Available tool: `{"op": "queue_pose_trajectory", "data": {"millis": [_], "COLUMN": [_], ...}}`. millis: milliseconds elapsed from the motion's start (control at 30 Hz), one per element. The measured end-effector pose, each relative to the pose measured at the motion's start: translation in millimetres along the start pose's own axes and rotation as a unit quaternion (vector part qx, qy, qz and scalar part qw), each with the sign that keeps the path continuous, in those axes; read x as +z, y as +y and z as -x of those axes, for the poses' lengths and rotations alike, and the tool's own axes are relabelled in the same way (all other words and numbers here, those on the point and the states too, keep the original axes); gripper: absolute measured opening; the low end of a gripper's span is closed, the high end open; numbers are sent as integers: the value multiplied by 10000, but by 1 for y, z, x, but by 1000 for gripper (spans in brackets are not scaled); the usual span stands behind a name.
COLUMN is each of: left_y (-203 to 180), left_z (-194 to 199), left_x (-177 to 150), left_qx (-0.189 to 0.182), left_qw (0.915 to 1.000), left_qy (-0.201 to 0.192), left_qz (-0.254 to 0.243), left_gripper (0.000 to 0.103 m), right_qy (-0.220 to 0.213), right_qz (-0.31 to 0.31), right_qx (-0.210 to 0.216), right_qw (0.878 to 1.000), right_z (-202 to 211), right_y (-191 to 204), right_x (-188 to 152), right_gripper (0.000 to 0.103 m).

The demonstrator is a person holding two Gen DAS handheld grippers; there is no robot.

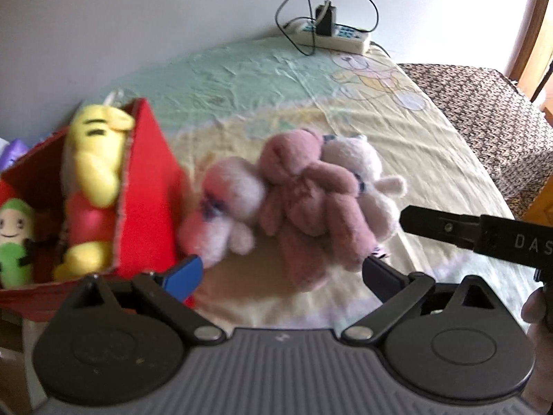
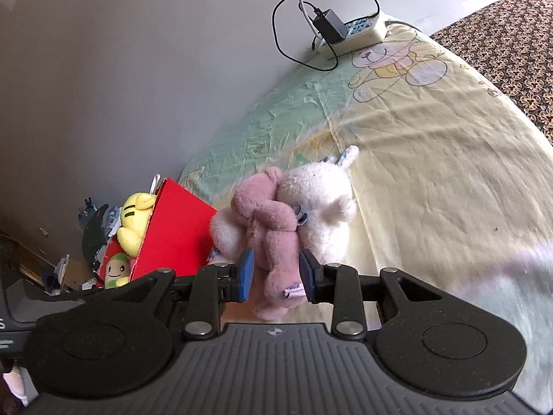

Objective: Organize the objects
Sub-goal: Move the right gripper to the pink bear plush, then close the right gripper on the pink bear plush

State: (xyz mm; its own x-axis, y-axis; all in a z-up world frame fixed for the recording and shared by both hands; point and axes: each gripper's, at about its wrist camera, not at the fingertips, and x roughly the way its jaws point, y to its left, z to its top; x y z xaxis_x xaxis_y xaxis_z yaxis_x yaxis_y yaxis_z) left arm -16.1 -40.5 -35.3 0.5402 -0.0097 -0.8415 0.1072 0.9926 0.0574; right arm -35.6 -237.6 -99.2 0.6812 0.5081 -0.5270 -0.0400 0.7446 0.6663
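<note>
A dusty-pink plush bear (image 1: 304, 200) lies on the yellow-green bedsheet (image 1: 262, 79) between a pale pink plush (image 1: 224, 207) and a white plush (image 1: 366, 176). My right gripper (image 2: 276, 273) is shut on the pink bear (image 2: 273, 235), with the white plush (image 2: 321, 204) beside it. My left gripper (image 1: 281, 276) is open and empty, just in front of the plush group. A red box (image 1: 148, 186) at the left holds a yellow plush (image 1: 93, 166) and a green plush (image 1: 15, 238). The box also shows in the right wrist view (image 2: 176, 231).
A white power strip (image 1: 335, 36) with a black charger and looped cables lies at the bed's far edge by the wall. A patterned brown blanket (image 1: 484, 110) covers the right side. Clutter lies on the floor left of the box (image 2: 93, 231).
</note>
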Motion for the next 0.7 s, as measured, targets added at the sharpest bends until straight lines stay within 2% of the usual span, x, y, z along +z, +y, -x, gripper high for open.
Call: {"op": "queue_pose_trajectory", "data": {"millis": [200, 367, 700], "left_y": [0, 5, 21], "left_z": [-26, -44, -73], "left_x": [9, 13, 16], "left_qx": [61, -2, 47], "left_qw": [9999, 9997, 9984], "left_qy": [86, 209, 470], "left_qz": [27, 104, 296], "left_gripper": [98, 98, 95], "right_qy": [124, 454, 512], "right_qz": [110, 294, 277], "right_qx": [158, 268, 56], "right_qw": [9997, 9982, 9983], "right_z": [-18, -42, -66], "right_y": [-1, 5, 1], "right_x": [9, 10, 13], "right_gripper": [32, 33, 36]}}
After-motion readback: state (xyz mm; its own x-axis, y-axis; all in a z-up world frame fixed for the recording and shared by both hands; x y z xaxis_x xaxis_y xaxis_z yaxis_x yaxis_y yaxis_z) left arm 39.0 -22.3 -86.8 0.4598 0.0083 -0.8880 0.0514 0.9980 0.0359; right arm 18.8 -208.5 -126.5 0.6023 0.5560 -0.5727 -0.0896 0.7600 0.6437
